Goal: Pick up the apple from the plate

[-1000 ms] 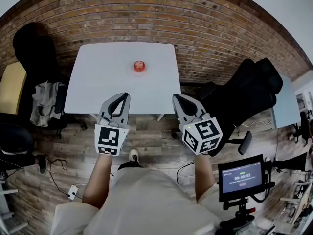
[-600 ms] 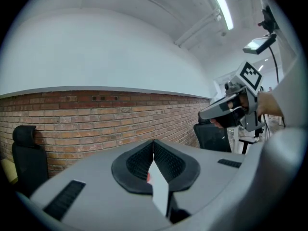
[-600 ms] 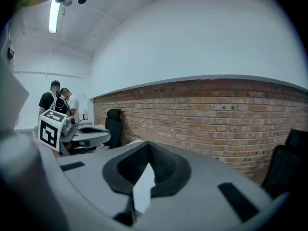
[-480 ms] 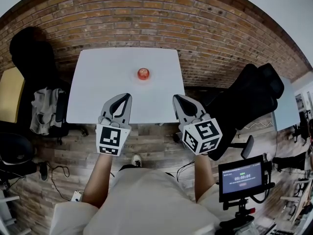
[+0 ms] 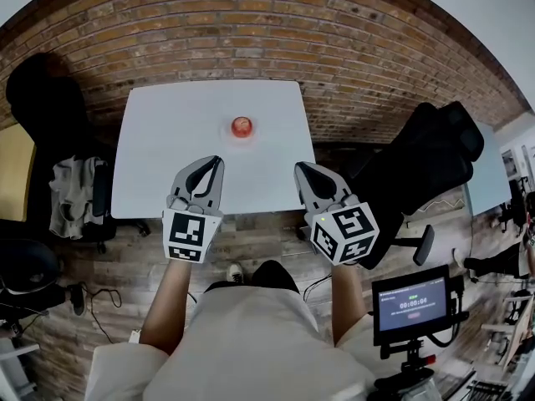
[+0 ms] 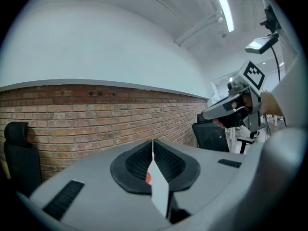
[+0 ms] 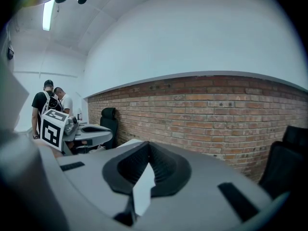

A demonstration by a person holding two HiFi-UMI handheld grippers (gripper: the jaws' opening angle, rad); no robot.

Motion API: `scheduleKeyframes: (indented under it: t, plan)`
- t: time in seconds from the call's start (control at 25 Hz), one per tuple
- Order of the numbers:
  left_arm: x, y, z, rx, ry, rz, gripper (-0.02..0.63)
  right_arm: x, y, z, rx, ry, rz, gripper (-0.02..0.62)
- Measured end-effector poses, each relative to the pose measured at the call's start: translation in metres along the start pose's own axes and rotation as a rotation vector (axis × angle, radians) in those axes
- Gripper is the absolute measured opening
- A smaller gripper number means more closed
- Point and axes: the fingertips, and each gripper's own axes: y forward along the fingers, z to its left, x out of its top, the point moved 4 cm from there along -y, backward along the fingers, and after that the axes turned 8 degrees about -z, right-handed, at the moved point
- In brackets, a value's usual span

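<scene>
While your left gripper (image 5: 216,162) and right gripper (image 5: 298,168) hang closed, empty, over the desk's (image 5: 163,144) near edge, the apple (image 5: 242,126) lies ahead toward the far edge (nearer the left).

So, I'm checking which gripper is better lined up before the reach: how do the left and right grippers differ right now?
The left gripper looks past its tips at the apple; the right gripper's view shows only white table there. The left gripper's marker cube shows mainly one face to the head camera; the right gripper's cube is turned, showing two. Both are shut, empty, and short of the apple.
</scene>
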Motion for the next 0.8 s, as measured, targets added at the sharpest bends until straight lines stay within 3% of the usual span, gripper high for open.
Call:
scheduleKeyframes:
  t: [0.64,0.8]
  plan:
    - [-0.033,0.061,0.009,-0.008,-0.012,0.056,0.009,-0.023,0.041,-0.041,0.019,0.045,0.031,0.003]
    - [-0.043,0.076,0.017,-0.018,-0.021,0.082,0.038,-0.025,0.056,-0.049,0.020,0.063,0.039,0.003]
